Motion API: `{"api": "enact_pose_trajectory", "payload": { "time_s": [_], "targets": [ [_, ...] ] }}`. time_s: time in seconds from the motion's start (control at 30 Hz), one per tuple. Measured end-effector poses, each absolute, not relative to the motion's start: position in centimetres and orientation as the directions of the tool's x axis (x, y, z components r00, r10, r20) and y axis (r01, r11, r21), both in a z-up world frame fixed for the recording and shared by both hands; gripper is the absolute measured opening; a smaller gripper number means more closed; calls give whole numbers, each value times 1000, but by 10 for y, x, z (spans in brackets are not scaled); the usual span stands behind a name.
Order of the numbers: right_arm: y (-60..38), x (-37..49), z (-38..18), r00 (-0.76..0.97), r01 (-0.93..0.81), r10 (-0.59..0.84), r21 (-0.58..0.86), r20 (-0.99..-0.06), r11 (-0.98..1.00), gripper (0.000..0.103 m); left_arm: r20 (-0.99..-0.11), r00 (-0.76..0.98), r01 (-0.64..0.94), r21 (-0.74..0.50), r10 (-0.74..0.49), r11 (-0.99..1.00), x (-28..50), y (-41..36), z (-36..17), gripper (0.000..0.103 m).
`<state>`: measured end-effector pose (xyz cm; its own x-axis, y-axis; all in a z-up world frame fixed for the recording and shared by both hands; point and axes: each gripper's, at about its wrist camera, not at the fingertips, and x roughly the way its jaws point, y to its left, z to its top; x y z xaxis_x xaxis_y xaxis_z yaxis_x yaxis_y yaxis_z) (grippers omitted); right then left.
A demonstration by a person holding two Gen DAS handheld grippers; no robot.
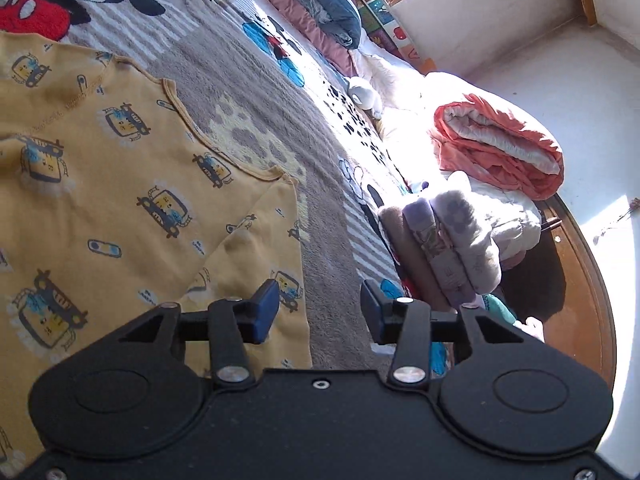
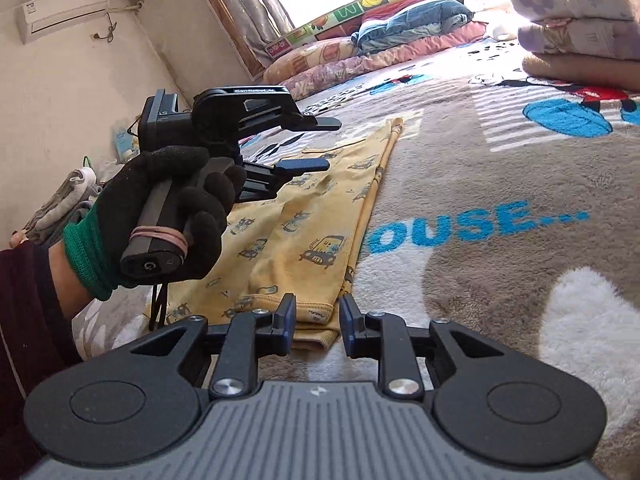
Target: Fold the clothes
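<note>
A yellow garment (image 1: 100, 180) printed with small cars lies flat on the grey plush blanket (image 1: 256, 92). In the left wrist view my left gripper (image 1: 320, 312) hovers over the garment's right-hand edge, its jaws apart with nothing between them. In the right wrist view the same yellow garment (image 2: 304, 232) stretches away from me, a folded cuff end nearest. My right gripper (image 2: 318, 320) stands open just short of that cuff, holding nothing. A black-gloved hand (image 2: 180, 208) carries the left gripper (image 2: 330, 144) above the garment's far left part.
A stack of folded clothes (image 1: 452, 248) (image 2: 580, 36) sits on the blanket (image 2: 500, 152) near the bed's edge. A rolled orange quilt (image 1: 500, 144) lies beyond it. Pillows and a blue bundle (image 2: 412, 20) line the window side. The wooden bed frame (image 1: 580, 260) curves at right.
</note>
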<state>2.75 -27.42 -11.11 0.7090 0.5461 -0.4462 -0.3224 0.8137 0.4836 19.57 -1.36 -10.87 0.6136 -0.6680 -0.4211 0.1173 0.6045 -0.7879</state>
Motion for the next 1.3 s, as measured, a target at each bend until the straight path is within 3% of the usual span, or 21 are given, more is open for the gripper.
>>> {"api": "enact_pose_trajectory", "payload": {
  "time_s": [0.3, 0.4, 0.53, 0.8, 0.97, 1.07, 1.3],
  "targets": [
    [-320, 22, -129, 757, -161, 541, 698, -367, 698, 26, -382, 557, 104, -849, -738, 518, 110, -7, -132, 41],
    [-320, 24, -129, 771, -152, 531, 707, -353, 691, 26, -365, 577, 115, -849, -730, 516, 101, -2, -127, 43],
    [-317, 25, -126, 793, -145, 507, 704, -337, 695, 26, -438, 559, 104, -805, -704, 584, 98, -11, -137, 45],
    [-300, 28, -113, 815, -191, 490, 656, -308, 730, 26, -336, 648, 147, -826, -683, 545, 72, 33, -116, 46],
    [-271, 30, -108, 787, -258, 523, 596, -327, 760, 27, -359, 741, 47, -816, -568, 577, 61, 86, -119, 46],
    [-256, 32, -108, 768, -287, 543, 574, -340, 767, 33, -378, 797, -29, -803, -471, 596, 58, 118, -120, 46],
    [-236, 39, -116, 733, -316, 559, 535, -387, 784, 33, -480, 866, -288, -705, -138, 648, 52, 191, -118, 46]
  ]
}}
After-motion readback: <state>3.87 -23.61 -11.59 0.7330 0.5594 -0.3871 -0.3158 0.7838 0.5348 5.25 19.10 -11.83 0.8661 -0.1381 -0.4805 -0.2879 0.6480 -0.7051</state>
